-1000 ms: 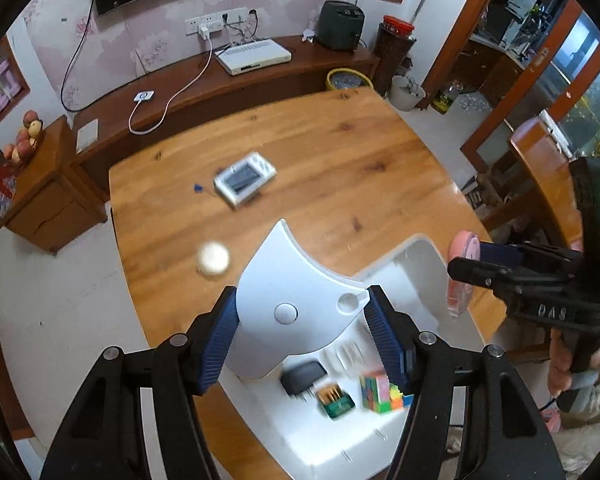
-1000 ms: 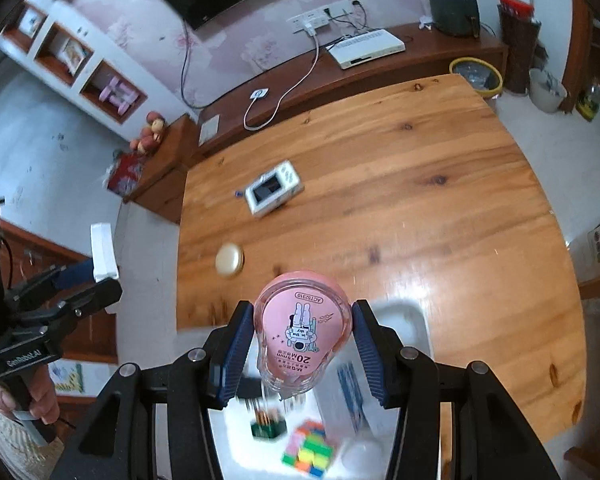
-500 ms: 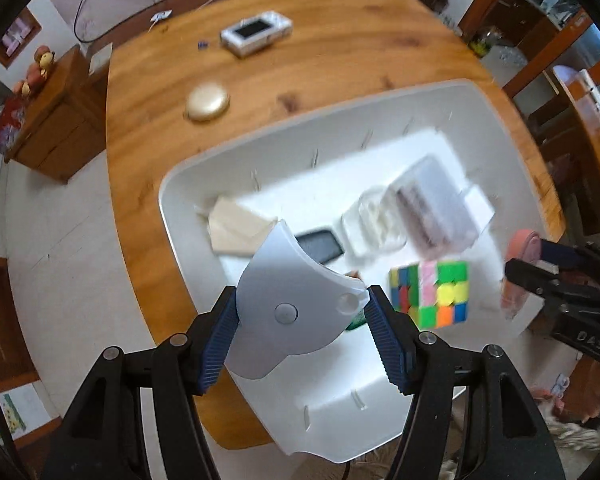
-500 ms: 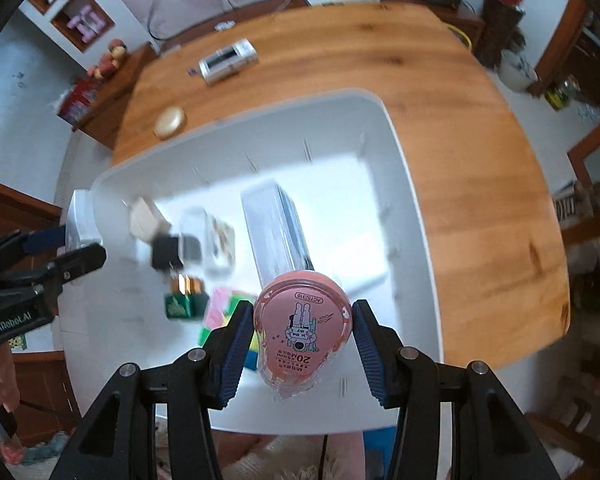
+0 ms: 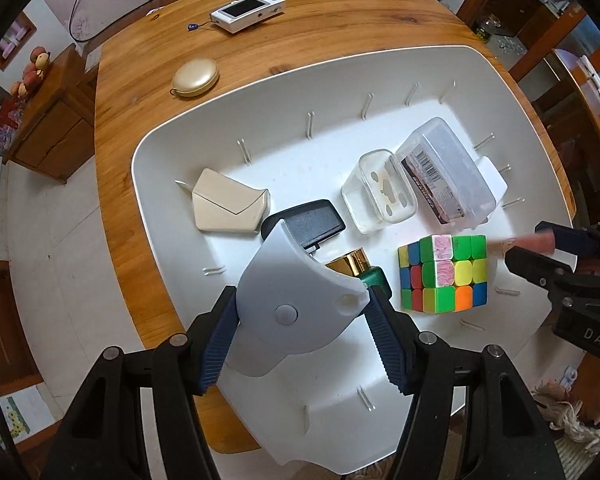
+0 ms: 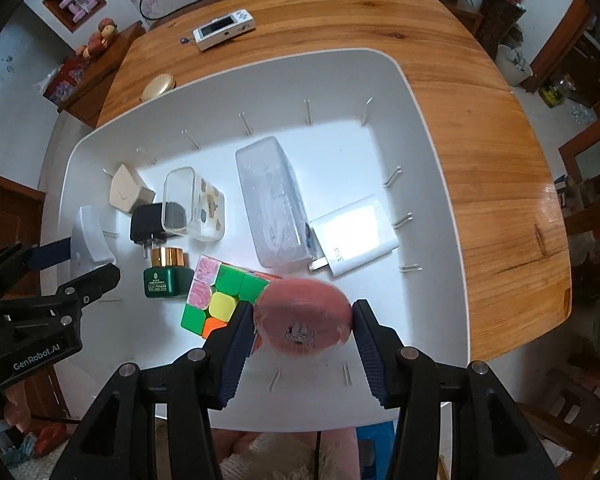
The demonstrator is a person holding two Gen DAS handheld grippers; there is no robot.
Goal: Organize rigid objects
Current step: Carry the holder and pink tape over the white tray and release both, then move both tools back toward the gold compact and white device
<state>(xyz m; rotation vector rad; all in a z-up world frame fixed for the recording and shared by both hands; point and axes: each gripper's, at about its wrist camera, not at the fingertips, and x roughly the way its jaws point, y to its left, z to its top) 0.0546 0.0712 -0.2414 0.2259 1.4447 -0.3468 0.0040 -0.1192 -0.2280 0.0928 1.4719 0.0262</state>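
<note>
Both grippers point straight down over the big white plastic tray (image 5: 380, 432), the left gripper (image 5: 304, 312) clamped on a pale curved plastic piece (image 5: 292, 304), the right gripper (image 6: 302, 326) on a pink round tape dispenser (image 6: 304, 320) beside the multicoloured puzzle cube (image 6: 216, 296).

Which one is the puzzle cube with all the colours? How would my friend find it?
Look in the big white tray on the wooden table. Near its front edge, right of the little green bottle with a gold cap, sits the puzzle cube. It's the only thing made of small bright squares: green, yellow, orange, red, blue and pink.
</note>
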